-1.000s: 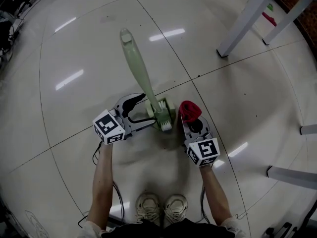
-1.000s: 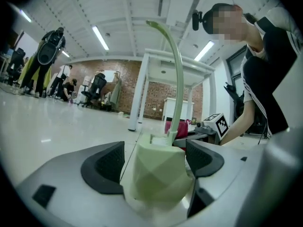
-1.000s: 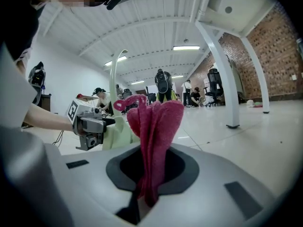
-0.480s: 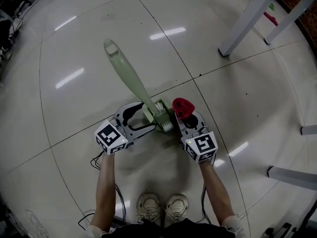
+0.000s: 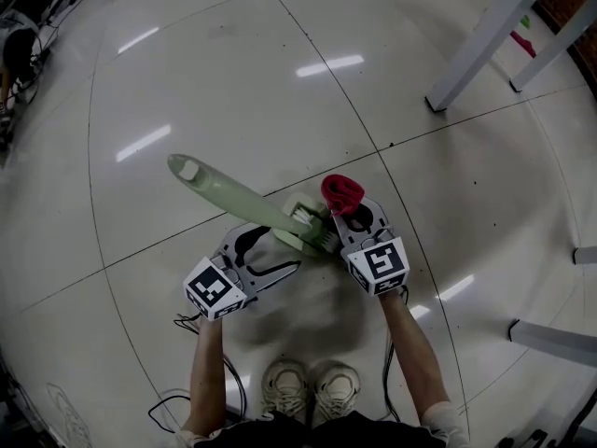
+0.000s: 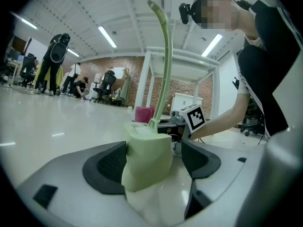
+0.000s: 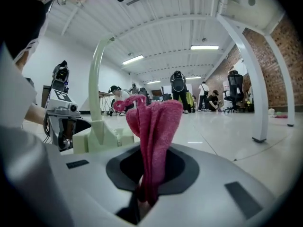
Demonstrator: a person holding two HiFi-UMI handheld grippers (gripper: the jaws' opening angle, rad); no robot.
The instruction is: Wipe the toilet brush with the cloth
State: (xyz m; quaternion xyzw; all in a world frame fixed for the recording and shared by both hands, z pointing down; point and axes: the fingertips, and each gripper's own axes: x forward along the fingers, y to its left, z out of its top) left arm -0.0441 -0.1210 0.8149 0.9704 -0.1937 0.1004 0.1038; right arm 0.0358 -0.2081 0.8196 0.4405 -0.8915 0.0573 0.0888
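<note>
Toilet brush (image 5: 266, 211), head first: its block-shaped, pale green head sits between the jaws of the left gripper (image 6: 154, 158), which have just been closing and now grasp it by its two sides, the dark pads flanking the block. A row of white bristles (image 5: 323, 241) shows at the edge of the head nearest the other tool. From the top of the block rises a long, flat handle (image 5: 219, 187), slim at the neck and widening to a rounded end with a lighter oval spot (the same pale tint from head to tip). In the head view it slants away to the upper left, above the floor (image 5: 187, 82). The plastic looks smooth and matt.

The right gripper (image 7: 150, 171) is clenched on the cloth (image 7: 154, 126), a deep pink, nubbly piece whose folds stand up out of the jaws in a bunch. That bunch is just beside the brush head, on its right in the head view; whether the two touch cannot be told.

Both tools are over the glossy pale floor, by a seam where tiles meet, in front of the person's shoes (image 5: 308, 387). White table legs (image 5: 476, 45) stand well apart, toward the upper right of the head view
</note>
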